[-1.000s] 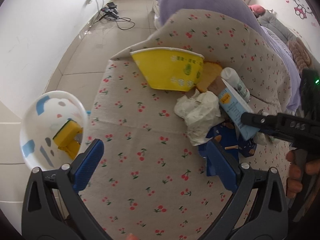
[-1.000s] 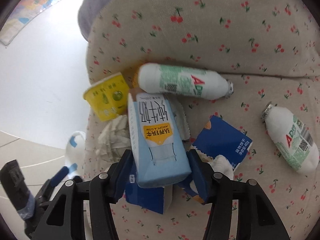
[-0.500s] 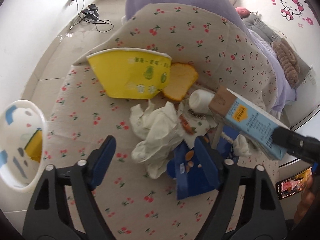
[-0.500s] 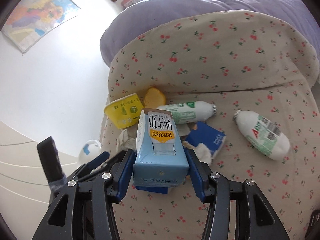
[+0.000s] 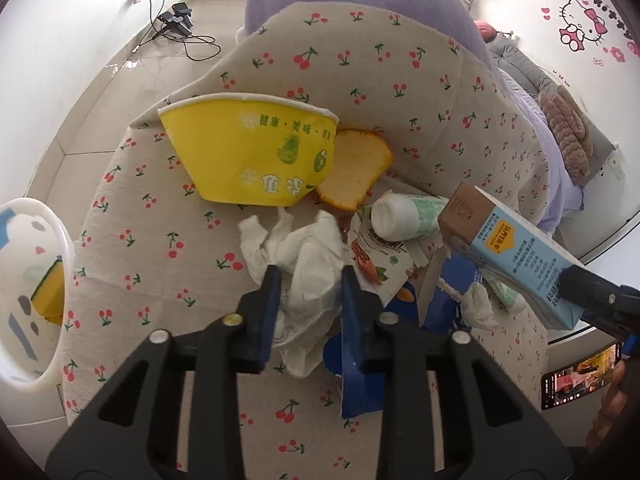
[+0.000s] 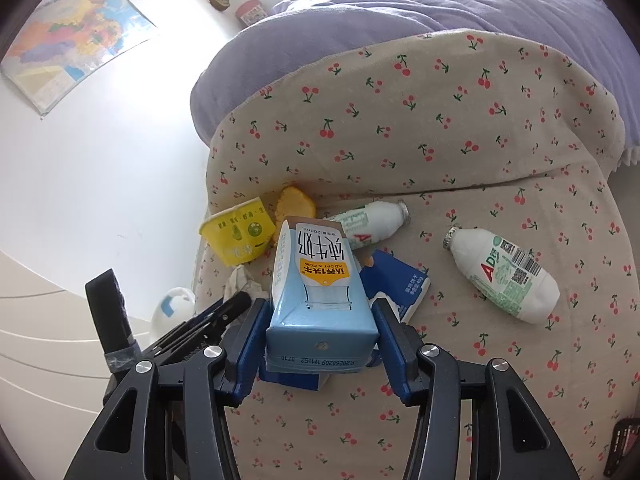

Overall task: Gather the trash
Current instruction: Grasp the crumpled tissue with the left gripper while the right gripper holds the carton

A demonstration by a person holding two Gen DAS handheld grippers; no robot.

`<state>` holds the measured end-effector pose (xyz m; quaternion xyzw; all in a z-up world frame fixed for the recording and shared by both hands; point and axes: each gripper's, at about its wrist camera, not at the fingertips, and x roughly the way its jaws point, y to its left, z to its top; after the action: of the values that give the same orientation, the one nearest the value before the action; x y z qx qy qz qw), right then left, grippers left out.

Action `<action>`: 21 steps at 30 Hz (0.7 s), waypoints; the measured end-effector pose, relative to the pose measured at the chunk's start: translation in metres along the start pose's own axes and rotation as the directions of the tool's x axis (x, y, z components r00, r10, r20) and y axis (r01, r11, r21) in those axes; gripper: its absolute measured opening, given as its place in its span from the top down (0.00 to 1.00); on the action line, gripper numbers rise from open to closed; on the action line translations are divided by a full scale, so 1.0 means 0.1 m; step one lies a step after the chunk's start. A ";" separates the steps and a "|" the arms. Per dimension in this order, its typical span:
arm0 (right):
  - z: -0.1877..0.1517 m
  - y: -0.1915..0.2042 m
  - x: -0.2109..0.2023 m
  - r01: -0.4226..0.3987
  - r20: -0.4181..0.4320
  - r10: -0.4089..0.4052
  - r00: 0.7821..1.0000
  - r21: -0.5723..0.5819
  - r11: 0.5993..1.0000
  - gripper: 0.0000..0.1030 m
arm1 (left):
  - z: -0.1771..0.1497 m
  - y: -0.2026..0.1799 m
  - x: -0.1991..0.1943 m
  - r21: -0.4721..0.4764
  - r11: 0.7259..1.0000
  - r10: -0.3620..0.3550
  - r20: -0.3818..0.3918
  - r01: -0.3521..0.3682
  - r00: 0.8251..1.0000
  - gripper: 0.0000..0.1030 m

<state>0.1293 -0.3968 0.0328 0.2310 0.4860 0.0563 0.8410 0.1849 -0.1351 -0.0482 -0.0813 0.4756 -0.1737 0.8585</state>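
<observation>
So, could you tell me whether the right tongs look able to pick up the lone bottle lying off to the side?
Probably not yet: the right tongs are shut on the blue milk carton. The bottle itself lies bare on the cherry-print cover, nothing over it.

Bare cherry-print cover (image 5: 152, 280) left of the trash pile; yellow bowl (image 5: 256, 152) behind.

My right gripper (image 6: 322, 344) has its jaws clamped on the blue milk carton (image 6: 318, 300), lifted clear of the cherry-print cushion (image 6: 460, 128). Beneath it lie a blue wrapper (image 6: 398, 282) and crumpled tissue (image 6: 242, 282); a yellow paper bowl (image 6: 238, 234) sits at the cushion's left edge, and two white bottles (image 6: 502, 274) lie toward its right.
</observation>
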 end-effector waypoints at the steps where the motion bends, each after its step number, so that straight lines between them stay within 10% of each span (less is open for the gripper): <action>1: 0.00 0.01 0.00 -0.005 0.004 0.005 1.000 0.001 1.000 0.48 | 0.00 0.01 -0.02 0.000 1.000 -0.004 0.000 0.004 1.000 0.75; 21: -0.04 0.54 0.15 -0.049 -0.001 0.049 0.999 -0.049 0.998 0.48 | -0.06 0.42 -0.61 -0.054 0.997 -0.053 0.069 0.057 0.996 0.76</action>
<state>0.1410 -0.3432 0.0427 0.2220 0.4786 0.0889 0.8448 0.1591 -0.0736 -0.0163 -0.1240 0.4484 -0.1810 0.8665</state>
